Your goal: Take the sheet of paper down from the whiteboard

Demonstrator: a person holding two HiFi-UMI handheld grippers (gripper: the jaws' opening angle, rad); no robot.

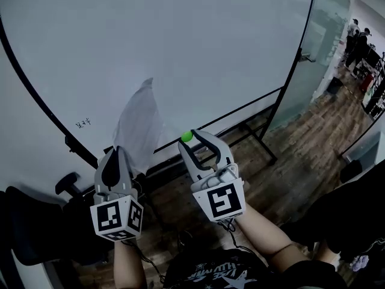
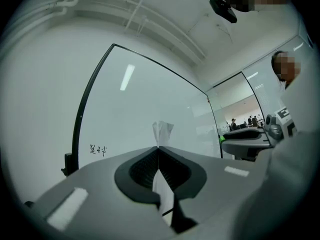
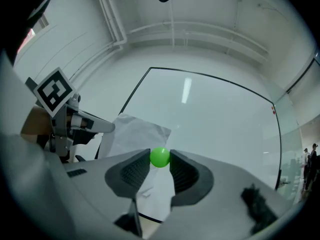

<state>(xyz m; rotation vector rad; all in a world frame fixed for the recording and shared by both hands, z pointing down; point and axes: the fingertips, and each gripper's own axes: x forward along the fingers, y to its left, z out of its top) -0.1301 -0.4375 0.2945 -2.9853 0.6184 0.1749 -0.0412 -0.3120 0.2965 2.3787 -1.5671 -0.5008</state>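
A white sheet of paper (image 1: 139, 125) stands off the whiteboard (image 1: 180, 47), its lower edge pinched in my left gripper (image 1: 117, 152), which is shut on it. In the left gripper view the paper (image 2: 162, 132) rises from between the closed jaws of that gripper (image 2: 158, 149). My right gripper (image 1: 191, 136) is just to the right, shut on a small green ball-shaped magnet (image 1: 187, 136). The right gripper view shows the magnet (image 3: 160, 157) squeezed between the pads, with the paper (image 3: 137, 136) and the left gripper (image 3: 97, 126) behind it to the left.
Small handwriting (image 1: 83, 123) marks the board's lower left. The board's black stand and feet (image 1: 260, 138) rest on a wooden floor. A glass partition (image 1: 325, 41) is at right, with people (image 1: 358, 41) far behind it. A dark chair (image 1: 36, 233) sits low left.
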